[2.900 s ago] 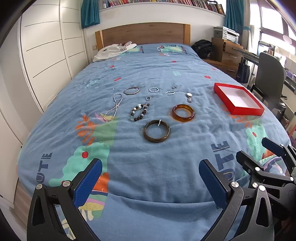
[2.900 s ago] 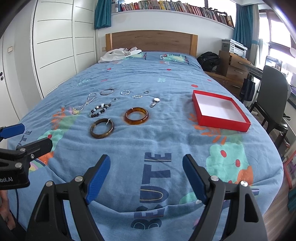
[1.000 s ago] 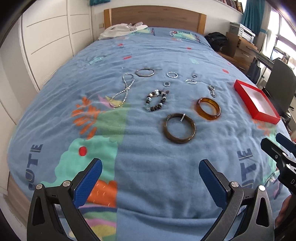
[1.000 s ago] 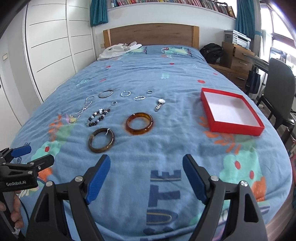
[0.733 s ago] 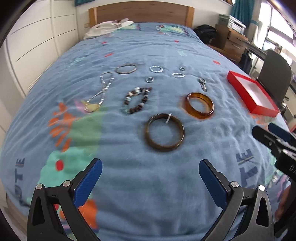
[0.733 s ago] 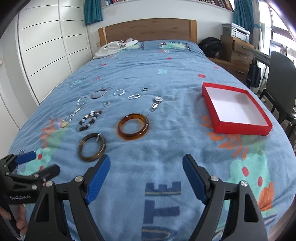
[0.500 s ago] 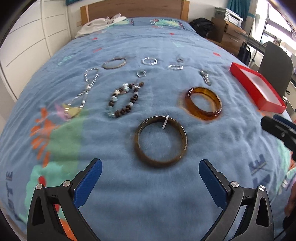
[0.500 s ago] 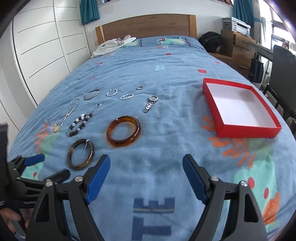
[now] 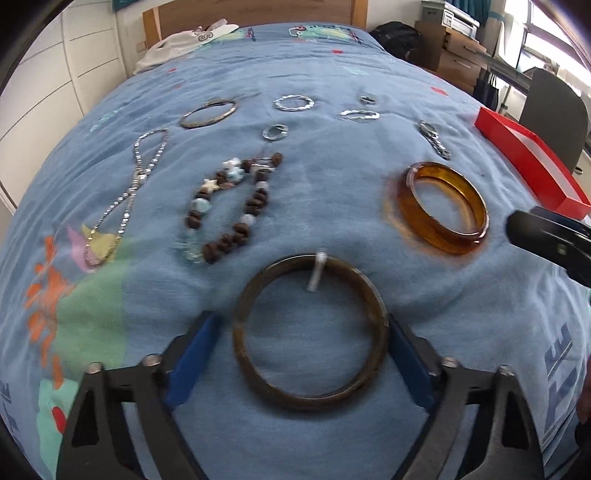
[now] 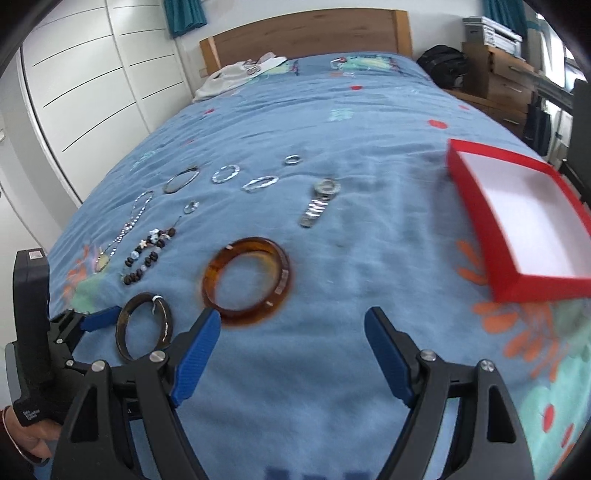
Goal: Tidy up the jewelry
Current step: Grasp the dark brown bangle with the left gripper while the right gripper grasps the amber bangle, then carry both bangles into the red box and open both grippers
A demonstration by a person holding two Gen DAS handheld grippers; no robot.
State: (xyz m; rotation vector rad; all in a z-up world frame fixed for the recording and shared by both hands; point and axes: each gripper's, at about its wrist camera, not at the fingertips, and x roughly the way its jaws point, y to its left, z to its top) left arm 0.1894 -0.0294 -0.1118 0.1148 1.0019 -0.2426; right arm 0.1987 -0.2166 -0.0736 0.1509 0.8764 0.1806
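Note:
Jewelry lies on the blue bedspread. My left gripper is open around a dark brown bangle with a white tag; its right pad touches the rim, the left pad stands slightly off. The bangle also shows in the right wrist view. An amber bangle lies to its right, just ahead of my open, empty right gripper. A bead bracelet, a silver necklace, a watch and several small rings lie beyond.
An open red box with a white inside sits on the bed to the right. A wooden headboard and white clothing are at the far end. White wardrobes stand left; a chair and drawers stand right.
Both grippers have moved forward and down toward the bed. The left gripper's jaws have narrowed around the dark brown bangle. The right gripper has come close to the amber bangle.

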